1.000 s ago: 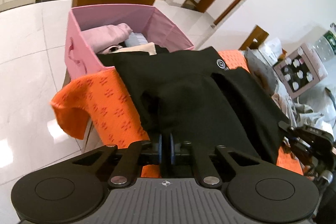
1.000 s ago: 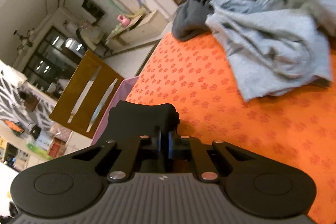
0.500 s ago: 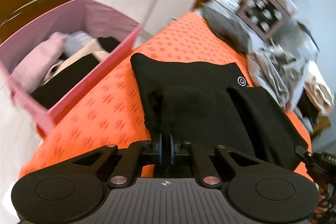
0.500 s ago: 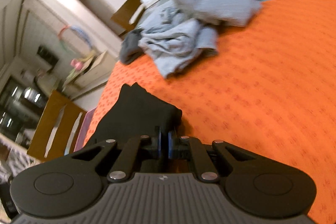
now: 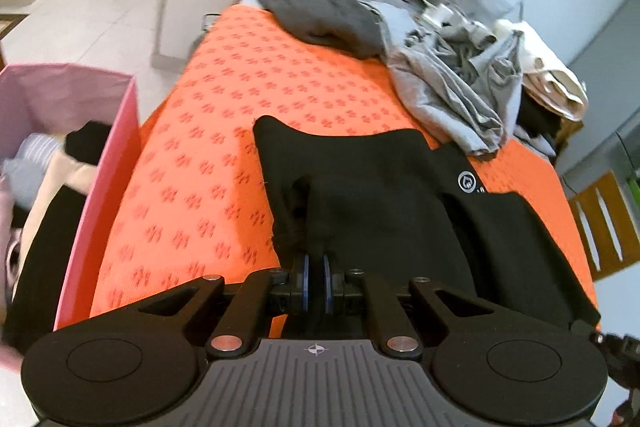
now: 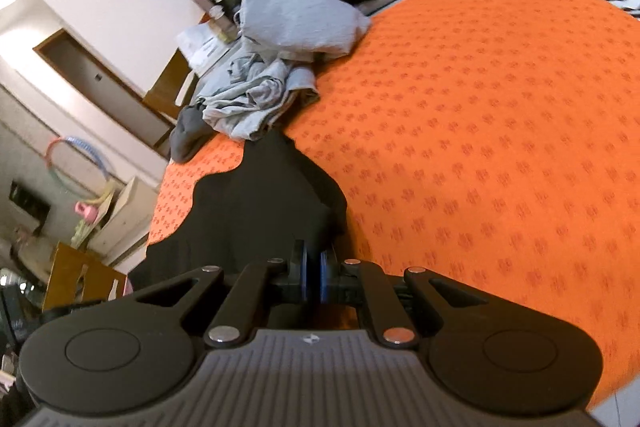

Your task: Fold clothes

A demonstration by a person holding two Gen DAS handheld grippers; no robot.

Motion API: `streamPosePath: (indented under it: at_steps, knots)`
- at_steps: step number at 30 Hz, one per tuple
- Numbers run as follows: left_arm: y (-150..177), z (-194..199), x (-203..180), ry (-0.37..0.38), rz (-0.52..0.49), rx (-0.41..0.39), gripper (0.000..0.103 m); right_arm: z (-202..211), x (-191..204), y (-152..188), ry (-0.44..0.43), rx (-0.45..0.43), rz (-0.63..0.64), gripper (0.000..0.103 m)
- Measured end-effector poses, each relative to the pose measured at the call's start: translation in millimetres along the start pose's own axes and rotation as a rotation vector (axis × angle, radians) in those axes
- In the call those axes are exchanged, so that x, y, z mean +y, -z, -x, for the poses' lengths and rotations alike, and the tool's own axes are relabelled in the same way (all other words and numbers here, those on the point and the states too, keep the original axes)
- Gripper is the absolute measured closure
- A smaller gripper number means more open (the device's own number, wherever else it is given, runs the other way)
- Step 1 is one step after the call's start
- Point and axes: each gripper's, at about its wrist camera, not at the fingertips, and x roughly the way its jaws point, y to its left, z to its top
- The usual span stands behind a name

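A black garment (image 5: 384, 195) with a small round white logo lies spread on the orange patterned tablecloth (image 5: 224, 131). My left gripper (image 5: 315, 267) is shut on its near left edge, with cloth bunched between the jaws. My right gripper (image 6: 313, 267) is shut on another near edge of the same black garment (image 6: 256, 203), which stretches away to the left in that view. Part of my right gripper also shows at the lower right of the left wrist view (image 5: 612, 347).
A pink fabric bin (image 5: 100, 195) holding folded clothes stands at the table's left edge. Unfolded grey clothes (image 5: 448, 83) and a dark grey piece (image 5: 324, 7) are heaped at the far side, also seen in the right wrist view (image 6: 280, 39). A wooden chair (image 5: 600, 223) stands right.
Both grippers have swung the black garment away from the pink bin and over the orange cloth. It now lies further onto the table. Both stay shut on it.
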Motion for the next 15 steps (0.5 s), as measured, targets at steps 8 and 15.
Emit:
streamPosePath:
  at_steps: [8, 15]
  knots:
    - [13, 22, 7, 0.015, -0.002, -0.041, 0.079, -3, -11, -7, -0.026, 0.092, 0.137, 0.083]
    - [74, 61, 12, 0.021, 0.214, -0.122, 0.056, -6, -33, -54, -0.099, 0.208, 0.341, 0.064]
